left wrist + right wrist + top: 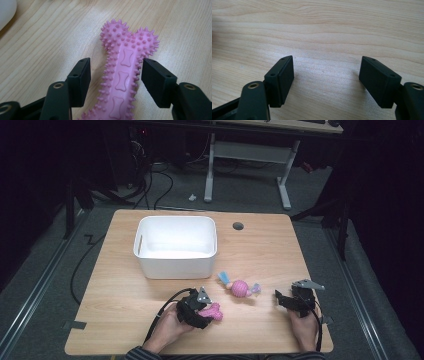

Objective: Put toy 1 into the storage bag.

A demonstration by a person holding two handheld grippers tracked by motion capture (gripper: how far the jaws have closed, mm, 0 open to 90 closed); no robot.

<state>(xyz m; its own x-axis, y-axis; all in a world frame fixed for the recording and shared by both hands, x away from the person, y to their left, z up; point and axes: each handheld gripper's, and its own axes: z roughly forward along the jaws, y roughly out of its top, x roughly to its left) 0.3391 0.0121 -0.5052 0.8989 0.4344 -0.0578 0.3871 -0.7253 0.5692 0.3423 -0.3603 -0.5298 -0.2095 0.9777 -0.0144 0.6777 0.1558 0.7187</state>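
The pink spiked bone toy lies flat on the surface at about 6 o'clock from the white bin, its shaft between the spread jaws of the left gripper (neither pad touching yet). The soft spikes may let it twist or slip if the jaws close off-centre. The right gripper rests apart over bare wood at 3 o'clock, the pink ball toy between them.
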